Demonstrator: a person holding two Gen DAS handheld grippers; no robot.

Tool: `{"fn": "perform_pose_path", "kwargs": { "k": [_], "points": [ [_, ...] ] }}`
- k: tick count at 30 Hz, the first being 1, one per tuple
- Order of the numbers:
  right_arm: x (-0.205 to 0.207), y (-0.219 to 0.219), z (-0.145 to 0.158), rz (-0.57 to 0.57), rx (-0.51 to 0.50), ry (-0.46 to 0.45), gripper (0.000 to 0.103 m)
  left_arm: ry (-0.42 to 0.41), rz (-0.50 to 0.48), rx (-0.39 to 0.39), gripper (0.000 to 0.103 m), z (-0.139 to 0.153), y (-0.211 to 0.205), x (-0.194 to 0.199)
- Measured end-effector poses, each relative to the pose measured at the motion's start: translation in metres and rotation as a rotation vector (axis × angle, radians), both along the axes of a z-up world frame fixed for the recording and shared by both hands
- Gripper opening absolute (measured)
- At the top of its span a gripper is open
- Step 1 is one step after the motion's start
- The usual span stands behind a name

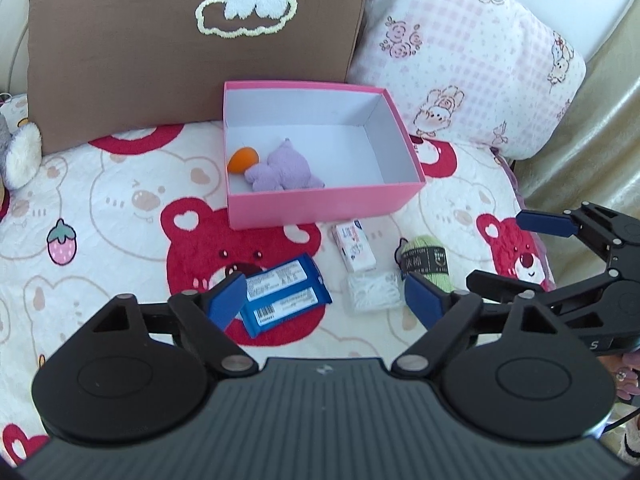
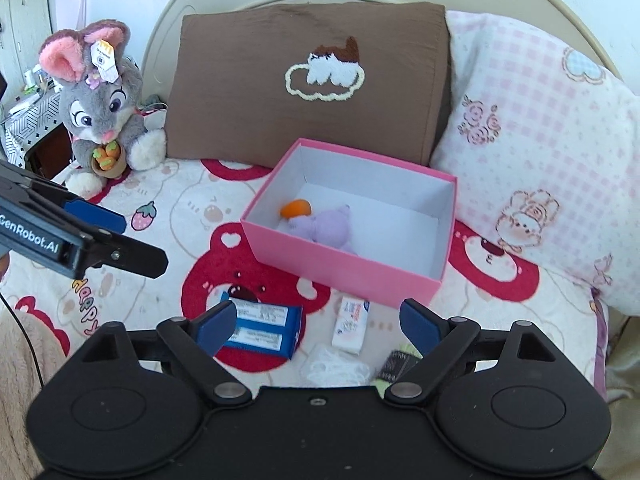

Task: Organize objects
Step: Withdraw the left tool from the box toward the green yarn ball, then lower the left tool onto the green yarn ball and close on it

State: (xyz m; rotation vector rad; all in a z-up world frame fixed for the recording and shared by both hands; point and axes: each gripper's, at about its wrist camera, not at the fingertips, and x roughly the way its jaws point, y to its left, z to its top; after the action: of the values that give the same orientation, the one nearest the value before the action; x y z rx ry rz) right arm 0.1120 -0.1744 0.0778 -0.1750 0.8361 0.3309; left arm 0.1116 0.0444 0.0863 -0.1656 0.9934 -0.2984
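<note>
An open pink box (image 1: 328, 206) (image 2: 336, 270) stands on the bed with a purple plush toy (image 1: 286, 168) (image 2: 328, 228) and an orange egg-shaped thing (image 1: 243, 159) (image 2: 296, 208) inside. In front of it lie two blue snack packs (image 1: 284, 296) (image 2: 264, 330), a small white carton (image 1: 354, 246) (image 2: 351, 324), a clear bag of white bits (image 1: 372, 292) (image 2: 334, 368) and a green yarn ball (image 1: 428, 260) (image 2: 400, 364). My left gripper (image 1: 324, 286) (image 2: 142, 240) hovers open over the packs, holding nothing. My right gripper (image 2: 318, 308) (image 1: 496, 248) is open and empty above the carton.
A brown pillow (image 1: 192, 52) (image 2: 308, 88) and a pink checked pillow (image 1: 464, 56) (image 2: 540, 152) lean behind the box. A grey rabbit plush (image 2: 100, 108) sits at the far left by the headboard. The bear-print blanket (image 1: 120, 208) covers the bed.
</note>
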Motion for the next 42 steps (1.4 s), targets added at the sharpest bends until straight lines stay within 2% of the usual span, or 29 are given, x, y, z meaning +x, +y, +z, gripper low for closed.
{"fn": "perform_pose_path", "kwargs": {
  "k": [6,13,25,27,30,33,38,42],
  "points": [
    [-0.015,-0.011,-0.008,-0.006,0.026,0.038,0.091,0.029,-0.03,-0.005,0.095,-0.013,-0.009,-0.014],
    [-0.024,-0.024,-0.032,-0.034,0.036,0.104,0.091,0.061,-0.047,0.023,0.095,-0.039,-0.023,-0.021],
    [-0.035,-0.042,-0.069,-0.06,0.042,0.171,0.091,0.112,-0.117,0.057,0.095,-0.066,-0.046,-0.029],
    [-0.038,-0.045,-0.072,-0.063,0.042,0.132,0.091,0.115,-0.13,0.059,0.095,-0.07,-0.052,-0.028],
    [-0.044,-0.053,-0.073,-0.083,0.043,0.015,0.091,0.111,-0.146,0.068,0.095,-0.072,-0.061,-0.025],
    [-0.042,-0.064,-0.071,-0.1,0.081,-0.054,0.093,0.111,-0.156,0.066,0.095,-0.074,-0.068,-0.022],
    [-0.03,-0.085,-0.071,-0.15,0.174,-0.111,0.095,0.056,-0.158,0.081,0.095,-0.072,-0.08,-0.018],
    [-0.012,-0.1,-0.078,-0.18,0.224,-0.057,0.096,0.014,-0.151,0.077,0.095,-0.074,-0.088,-0.01]
  ]
}}
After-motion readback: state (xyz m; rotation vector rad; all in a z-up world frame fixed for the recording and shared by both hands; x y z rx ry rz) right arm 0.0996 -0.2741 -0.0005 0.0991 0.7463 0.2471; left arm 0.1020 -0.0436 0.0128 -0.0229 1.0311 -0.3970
